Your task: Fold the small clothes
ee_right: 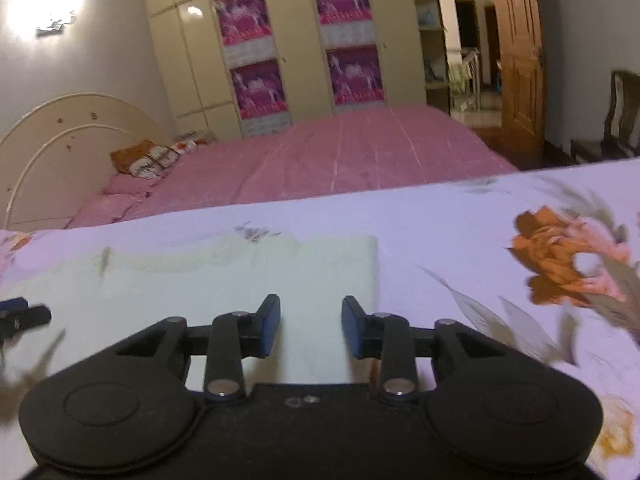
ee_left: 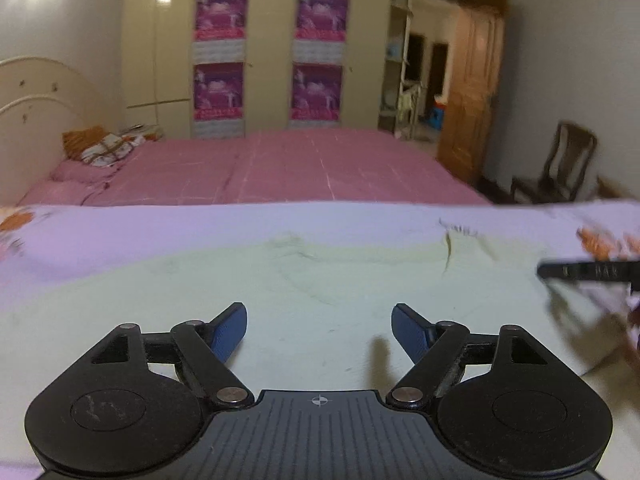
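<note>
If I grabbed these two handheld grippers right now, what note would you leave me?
Left gripper: open, holding nothing, above the pale green garment.
Right gripper: open a little, empty, near the garment's right edge.
The garment lies flat on the floral sheet, released.
Done: it looks at least partly folded, with a straight right edge; I cannot tell how many folds.
Left: check whether another fold is needed.
</note>
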`<state>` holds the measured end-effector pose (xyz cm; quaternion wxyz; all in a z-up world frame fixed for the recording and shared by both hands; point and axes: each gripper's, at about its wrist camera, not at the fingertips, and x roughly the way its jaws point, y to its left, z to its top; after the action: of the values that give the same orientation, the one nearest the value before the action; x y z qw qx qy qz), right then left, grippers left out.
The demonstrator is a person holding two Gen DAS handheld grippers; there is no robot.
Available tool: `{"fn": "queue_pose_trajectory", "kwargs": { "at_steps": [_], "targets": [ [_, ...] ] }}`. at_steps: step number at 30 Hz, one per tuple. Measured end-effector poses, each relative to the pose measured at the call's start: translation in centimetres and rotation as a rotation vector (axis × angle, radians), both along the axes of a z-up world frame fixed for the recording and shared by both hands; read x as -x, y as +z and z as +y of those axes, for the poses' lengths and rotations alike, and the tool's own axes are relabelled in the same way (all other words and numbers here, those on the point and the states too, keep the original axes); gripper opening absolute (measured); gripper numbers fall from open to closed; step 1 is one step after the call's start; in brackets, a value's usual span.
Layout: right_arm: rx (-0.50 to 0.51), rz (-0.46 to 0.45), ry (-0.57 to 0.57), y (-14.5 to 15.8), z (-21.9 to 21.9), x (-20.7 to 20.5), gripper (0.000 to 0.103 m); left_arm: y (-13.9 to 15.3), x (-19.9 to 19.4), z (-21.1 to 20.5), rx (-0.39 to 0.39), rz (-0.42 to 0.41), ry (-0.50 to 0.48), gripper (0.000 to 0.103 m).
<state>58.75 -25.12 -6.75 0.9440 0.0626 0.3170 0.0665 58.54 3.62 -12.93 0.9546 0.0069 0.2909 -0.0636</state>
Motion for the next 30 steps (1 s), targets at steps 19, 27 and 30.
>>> {"fn": "queue_pose_trajectory", "kwargs": {
  "at_steps": [19, 27, 30],
  "targets": [
    [0.135, -0.019, 0.129, -0.7, 0.5, 10.3, 0.019, -1.1, 7.3, 2.5, 0.011, 0.045, 0.107, 0.079],
    [0.253, 0.024, 0.152, 0.1, 2.9, 9.7, 0.023, -0.1, 7.7, 2.8, -0.023, 0.056, 0.102, 0.083],
    [0.227, 0.021, 0.138, 0.8, 2.1, 9.9, 0.024, -0.2, 6.9, 3.8, -0.012, 0.070, 0.094, 0.083]
  ]
}}
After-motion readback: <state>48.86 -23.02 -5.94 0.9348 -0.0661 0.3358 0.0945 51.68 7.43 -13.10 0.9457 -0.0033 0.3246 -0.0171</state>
